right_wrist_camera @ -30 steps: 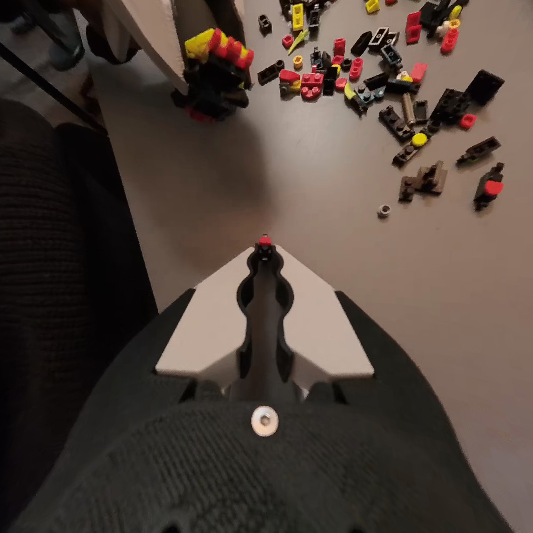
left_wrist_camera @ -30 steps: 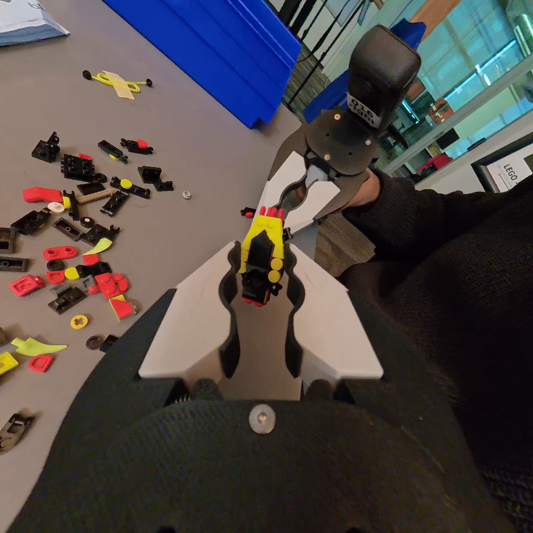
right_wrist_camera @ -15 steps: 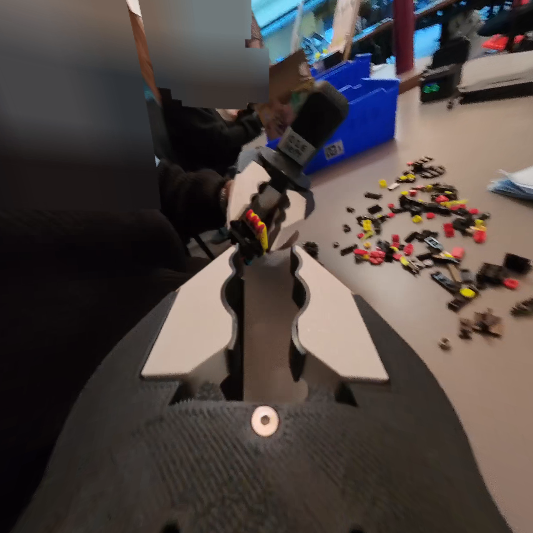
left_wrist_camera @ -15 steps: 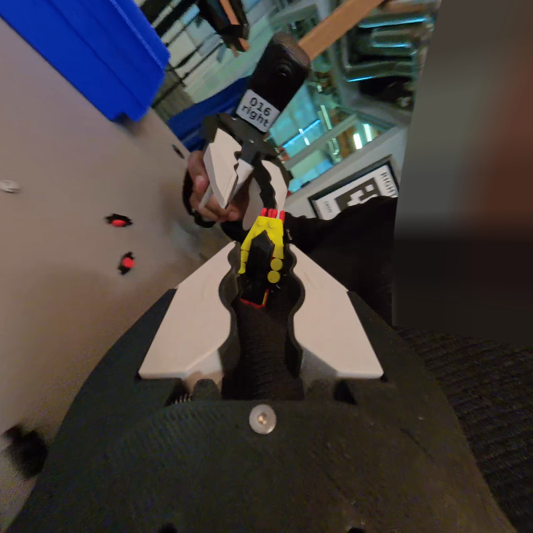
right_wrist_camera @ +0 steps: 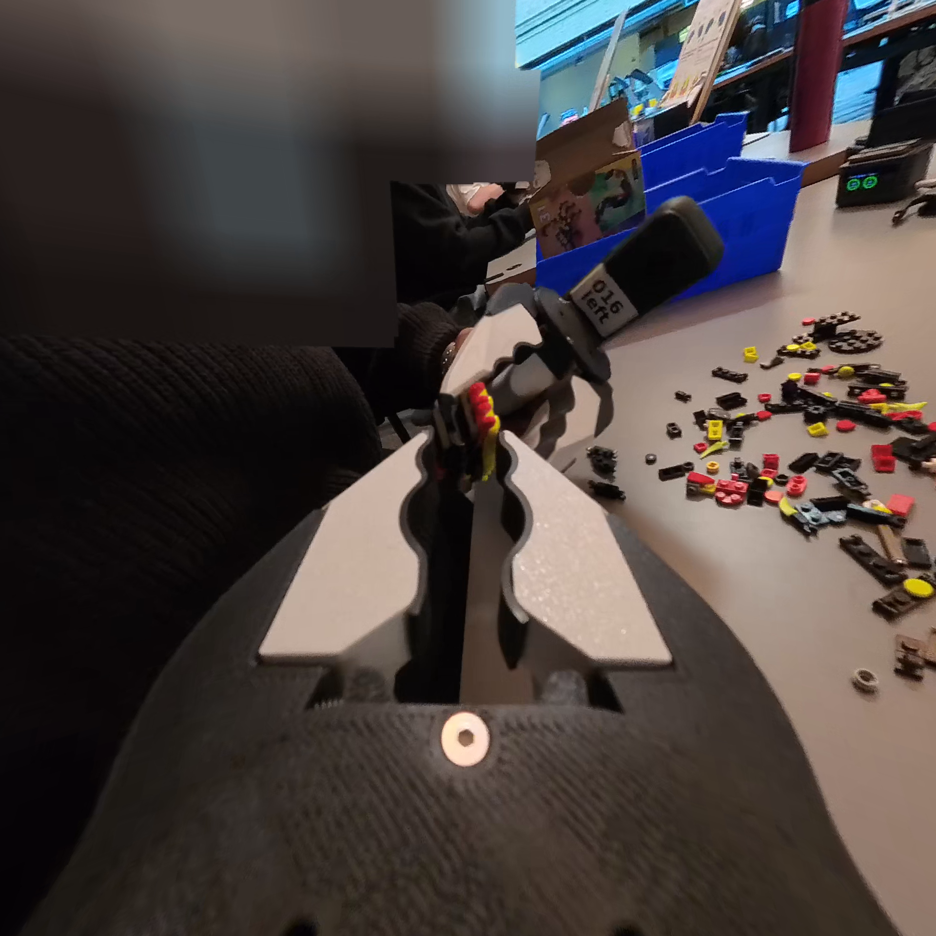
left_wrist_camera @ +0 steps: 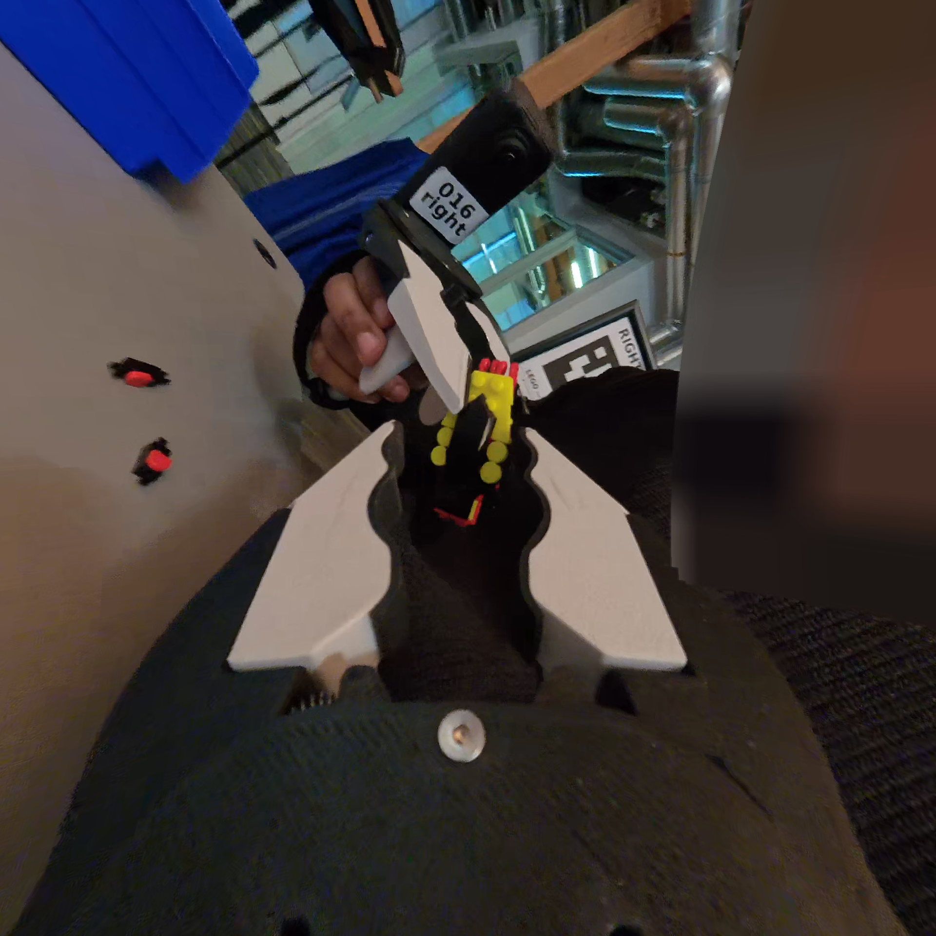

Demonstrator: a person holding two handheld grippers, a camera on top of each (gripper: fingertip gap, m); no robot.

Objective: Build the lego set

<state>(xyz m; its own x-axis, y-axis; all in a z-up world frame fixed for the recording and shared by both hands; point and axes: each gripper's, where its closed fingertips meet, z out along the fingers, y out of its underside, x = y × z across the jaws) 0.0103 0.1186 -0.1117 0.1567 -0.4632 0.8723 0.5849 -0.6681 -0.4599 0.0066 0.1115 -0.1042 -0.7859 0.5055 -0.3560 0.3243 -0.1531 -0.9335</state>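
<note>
Left wrist view: the left claw (left_wrist_camera: 463, 451) grips a black, yellow and red brick model (left_wrist_camera: 473, 440) off the bench (left_wrist_camera: 126, 283); the right claw (left_wrist_camera: 458, 390) meets the model's top.

Right wrist view: the right claw (right_wrist_camera: 463, 440) stands parted around the model (right_wrist_camera: 468, 430); whether its pads press is unclear. Loose bricks (right_wrist_camera: 810, 456) litter the bench's right side.

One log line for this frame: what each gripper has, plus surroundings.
left gripper: shut on yellow-black-red brick model | right gripper: around same model, contact unclear | loose bricks on grey table
</note>
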